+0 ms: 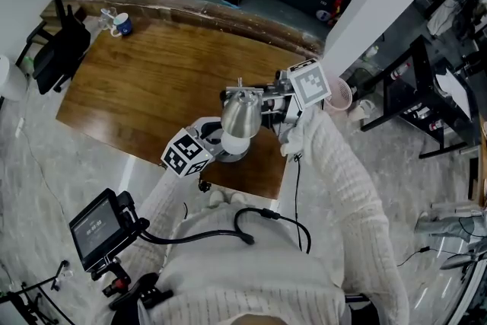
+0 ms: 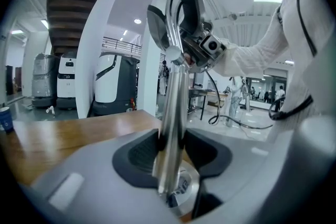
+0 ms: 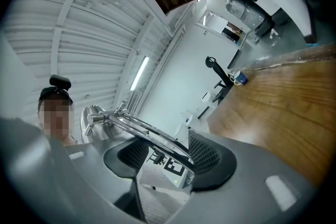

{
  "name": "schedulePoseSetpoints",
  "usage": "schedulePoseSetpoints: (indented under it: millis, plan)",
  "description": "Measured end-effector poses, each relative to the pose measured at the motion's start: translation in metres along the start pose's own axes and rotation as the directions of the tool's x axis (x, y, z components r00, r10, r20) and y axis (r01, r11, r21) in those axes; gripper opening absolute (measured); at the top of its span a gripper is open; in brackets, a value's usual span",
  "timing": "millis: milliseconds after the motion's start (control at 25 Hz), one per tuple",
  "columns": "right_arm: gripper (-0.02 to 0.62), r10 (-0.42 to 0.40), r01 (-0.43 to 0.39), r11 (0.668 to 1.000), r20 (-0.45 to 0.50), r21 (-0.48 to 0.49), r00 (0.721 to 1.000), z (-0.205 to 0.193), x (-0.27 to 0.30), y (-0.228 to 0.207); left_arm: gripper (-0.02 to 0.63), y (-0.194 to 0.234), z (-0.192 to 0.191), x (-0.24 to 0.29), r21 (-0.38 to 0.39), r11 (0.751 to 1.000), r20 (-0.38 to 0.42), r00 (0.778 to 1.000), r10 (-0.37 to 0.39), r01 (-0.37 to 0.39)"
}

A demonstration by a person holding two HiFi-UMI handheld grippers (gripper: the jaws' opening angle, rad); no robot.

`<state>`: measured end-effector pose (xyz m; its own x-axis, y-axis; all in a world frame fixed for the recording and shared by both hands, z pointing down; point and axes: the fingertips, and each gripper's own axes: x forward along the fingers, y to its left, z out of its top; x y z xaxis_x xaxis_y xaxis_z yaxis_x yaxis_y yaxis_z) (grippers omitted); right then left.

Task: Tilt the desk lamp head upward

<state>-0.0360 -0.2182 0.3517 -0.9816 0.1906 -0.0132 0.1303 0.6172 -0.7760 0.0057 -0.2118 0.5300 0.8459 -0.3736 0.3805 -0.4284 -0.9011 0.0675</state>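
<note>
A chrome desk lamp stands near the front edge of the wooden table (image 1: 152, 80). Its shade (image 1: 241, 114) points toward me with a white bulb (image 1: 234, 144) showing. My left gripper (image 2: 170, 144) is shut on the upright stem (image 2: 173, 113) just above the round base (image 2: 184, 186). My right gripper (image 1: 262, 106) comes in level from the right at the lamp's top. In the right gripper view the thin chrome arm (image 3: 152, 136) runs from the shade (image 3: 97, 123) between the pads (image 3: 207, 152) of my right gripper (image 3: 168, 157), which stands wide open round it.
A blue mug (image 1: 122, 25) sits at the table's far left corner. A black chair (image 1: 57, 57) stands left of the table, a pink cup (image 1: 338, 95) and black racks (image 1: 415, 99) to its right. A small screen on a mount (image 1: 99, 228) hangs by my left side.
</note>
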Motion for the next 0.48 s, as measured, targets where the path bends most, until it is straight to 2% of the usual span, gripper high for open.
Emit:
schedulePoseSetpoints:
  millis: [160,280,360,480]
  plan:
    - [0.229,-0.035,0.036,0.998,0.017,-0.05,0.999,0.002,-0.002,-0.004,0.156,0.004,-0.001,0.0,-0.026,0.999,-0.021,1.0,0.022,-0.022]
    - [0.184,-0.074,0.078,0.983,0.026,-0.166,0.997,0.006,-0.006,-0.005,0.165,0.006,-0.004,-0.001,-0.024,0.999,-0.042,0.998,0.038,-0.039]
    - [0.208,-0.13,0.139,0.945,0.053,-0.296,0.99,0.011,-0.013,-0.005,0.182,0.006,-0.005,-0.003,-0.048,0.998,-0.036,0.999,0.037,-0.038]
    - [0.221,-0.22,0.255,0.852,0.129,-0.457,0.967,0.015,-0.029,-0.003,0.193,0.007,-0.002,-0.011,-0.101,0.993,-0.001,0.998,0.056,-0.056]
